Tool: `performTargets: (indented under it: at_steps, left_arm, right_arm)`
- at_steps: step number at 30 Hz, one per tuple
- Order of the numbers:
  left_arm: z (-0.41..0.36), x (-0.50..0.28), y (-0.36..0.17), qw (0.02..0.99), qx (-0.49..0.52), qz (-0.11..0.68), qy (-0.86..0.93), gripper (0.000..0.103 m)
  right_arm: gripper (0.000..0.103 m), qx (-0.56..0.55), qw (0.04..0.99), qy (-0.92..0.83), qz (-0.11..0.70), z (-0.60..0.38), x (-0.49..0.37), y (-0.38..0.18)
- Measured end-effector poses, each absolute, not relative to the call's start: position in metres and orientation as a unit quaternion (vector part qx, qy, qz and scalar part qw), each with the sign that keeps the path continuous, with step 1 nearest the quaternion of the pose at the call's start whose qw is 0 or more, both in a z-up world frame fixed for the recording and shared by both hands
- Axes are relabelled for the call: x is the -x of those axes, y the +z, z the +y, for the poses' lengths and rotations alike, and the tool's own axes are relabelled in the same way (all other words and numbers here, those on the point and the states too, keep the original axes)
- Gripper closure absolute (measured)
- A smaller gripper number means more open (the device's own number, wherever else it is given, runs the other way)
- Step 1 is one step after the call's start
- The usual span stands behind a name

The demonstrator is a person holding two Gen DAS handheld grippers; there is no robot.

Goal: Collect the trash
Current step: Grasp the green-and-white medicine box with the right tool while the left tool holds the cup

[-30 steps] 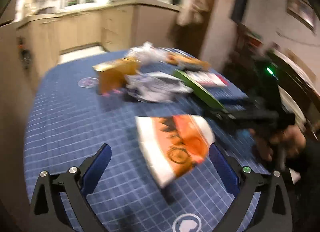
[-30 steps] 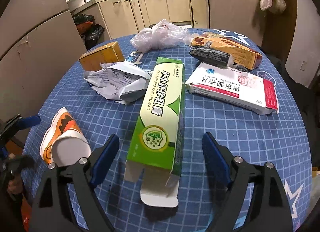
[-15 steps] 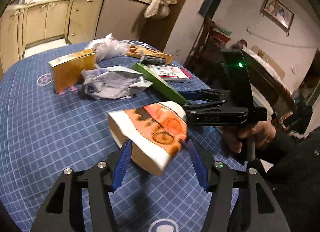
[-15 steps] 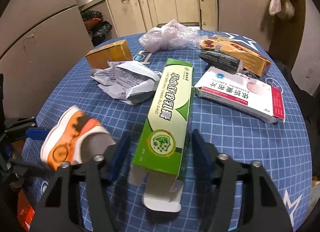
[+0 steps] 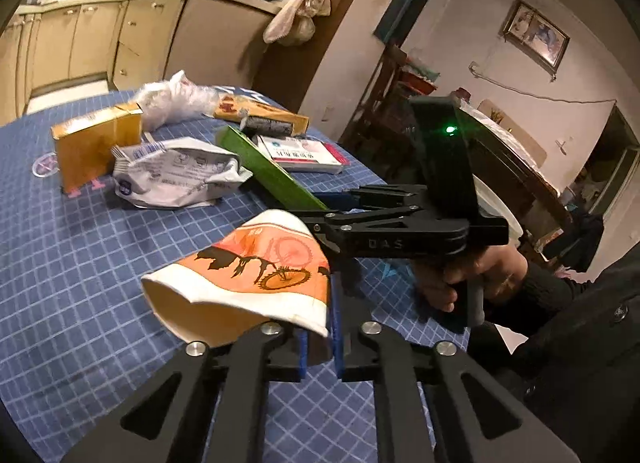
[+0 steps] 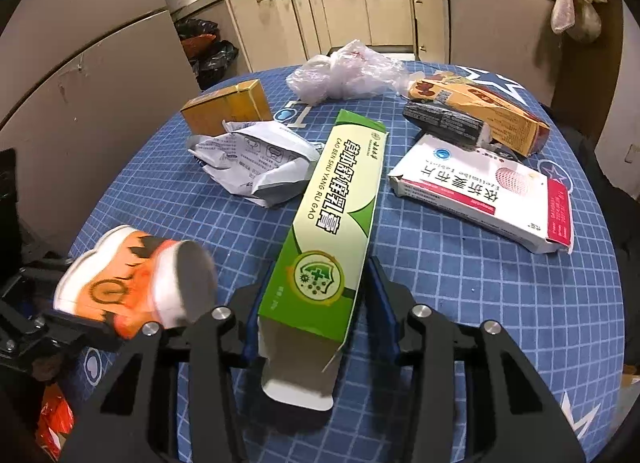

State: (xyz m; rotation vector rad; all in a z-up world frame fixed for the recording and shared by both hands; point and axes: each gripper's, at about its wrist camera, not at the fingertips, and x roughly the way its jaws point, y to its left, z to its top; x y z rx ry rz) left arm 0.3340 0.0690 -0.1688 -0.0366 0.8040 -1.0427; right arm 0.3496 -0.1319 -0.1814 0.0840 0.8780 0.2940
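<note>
Both pairs of tongs have narrowed since the earlier frames. Left gripper (image 5: 320,337) now pinches the flattened rim of the orange paper cup (image 5: 256,275), lifted off the blue checked tablecloth (image 5: 80,263). Right gripper (image 6: 316,303) is closing around the green box (image 6: 336,207), its pads at the box's sides near the open end. Crumpled white wrapper (image 6: 256,159) lies beyond.

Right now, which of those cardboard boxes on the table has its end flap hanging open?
The long green box between the right gripper's closing jaws: its near end gapes, white flap out. The yellow box looks closed.
</note>
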Motion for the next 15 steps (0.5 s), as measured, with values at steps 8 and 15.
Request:
performTargets:
  at_steps: [8, 15]
  left_arm:
    - [0.089, -0.323, -0.160, 0.821, 0.027, 0.361, -0.442, 0.096]
    - [0.093, -0.316, -0.152, 0.851, 0.024, 0.350, -0.391, 0.096]
  right_arm:
    - [0.090, -0.038, 0.897, 0.134, 0.420, -0.139, -0.337, -0.178]
    - [0.094, -0.043, 0.899, 0.129, 0.416, -0.154, -0.316, -0.176]
